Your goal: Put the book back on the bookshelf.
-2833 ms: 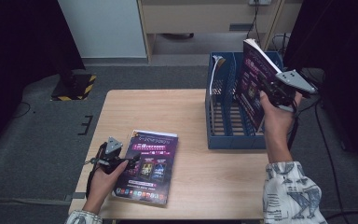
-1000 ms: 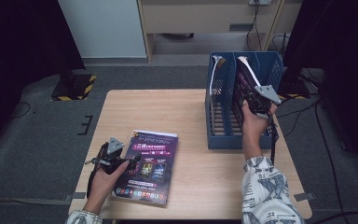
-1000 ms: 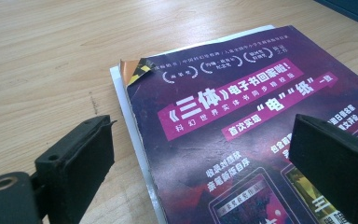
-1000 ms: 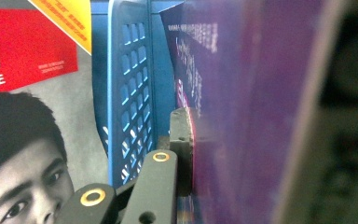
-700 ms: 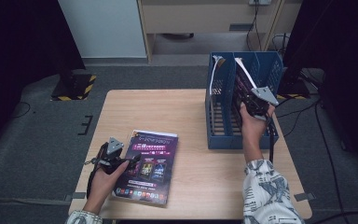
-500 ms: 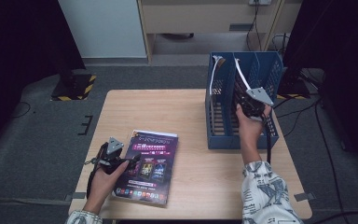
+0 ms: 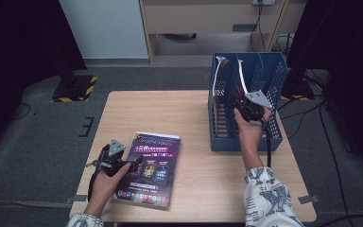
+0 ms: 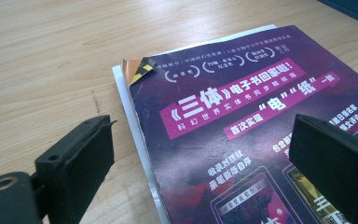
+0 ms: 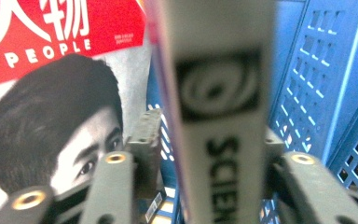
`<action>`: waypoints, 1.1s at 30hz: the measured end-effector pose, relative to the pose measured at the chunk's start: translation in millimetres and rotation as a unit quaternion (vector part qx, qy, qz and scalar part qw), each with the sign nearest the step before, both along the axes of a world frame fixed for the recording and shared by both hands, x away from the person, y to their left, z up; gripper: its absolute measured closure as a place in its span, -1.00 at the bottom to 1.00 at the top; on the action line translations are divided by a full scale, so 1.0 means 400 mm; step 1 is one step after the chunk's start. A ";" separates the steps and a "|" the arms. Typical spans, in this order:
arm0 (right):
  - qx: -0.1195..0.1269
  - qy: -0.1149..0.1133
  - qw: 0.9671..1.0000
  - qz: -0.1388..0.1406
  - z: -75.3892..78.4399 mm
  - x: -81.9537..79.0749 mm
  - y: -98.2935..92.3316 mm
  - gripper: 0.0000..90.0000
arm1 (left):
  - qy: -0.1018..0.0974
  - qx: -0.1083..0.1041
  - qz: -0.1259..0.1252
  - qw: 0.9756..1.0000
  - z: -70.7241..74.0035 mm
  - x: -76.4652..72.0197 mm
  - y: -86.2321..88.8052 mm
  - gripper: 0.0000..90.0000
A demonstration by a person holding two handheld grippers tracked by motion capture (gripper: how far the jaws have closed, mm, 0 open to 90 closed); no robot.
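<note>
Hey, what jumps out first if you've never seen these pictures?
The blue crate at the table's far right, where the right gripper has just been opening around an upright magazine. Near the front left, a purple magazine lies flat, with the open left gripper at its edge.

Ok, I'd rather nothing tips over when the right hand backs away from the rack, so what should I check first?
1. Right gripper released: ok. Its jaws have just been opening, with the racked magazine between them and a gap at one pad.
2. Racked magazine inside the blue rack: ok, upright beside the People magazine.
3. It will stand unsupported: cannot tell.
4. Left gripper ready: ok, jaws open over the purple magazine.
5. Purple magazine flat on the table: ok, apart from one curled corner.
</note>
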State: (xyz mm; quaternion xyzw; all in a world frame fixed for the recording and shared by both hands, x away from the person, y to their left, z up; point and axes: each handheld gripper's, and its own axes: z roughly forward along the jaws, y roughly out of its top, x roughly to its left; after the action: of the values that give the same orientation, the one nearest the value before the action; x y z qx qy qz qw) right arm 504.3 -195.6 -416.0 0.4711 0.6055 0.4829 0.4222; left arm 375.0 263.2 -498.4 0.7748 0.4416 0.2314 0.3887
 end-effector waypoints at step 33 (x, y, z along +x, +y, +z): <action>0.013 0.034 0.998 0.052 0.022 -0.110 -0.037 -0.73 | 0.000 -0.009 -0.011 1.000 -0.001 0.013 -0.008 -0.88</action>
State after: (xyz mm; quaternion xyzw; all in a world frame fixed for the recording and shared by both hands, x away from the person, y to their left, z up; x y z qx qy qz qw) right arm 460.4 -210.3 -407.4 0.4605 0.6369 0.4954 0.3700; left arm 380.2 260.1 -498.7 0.7760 0.4354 0.2230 0.3982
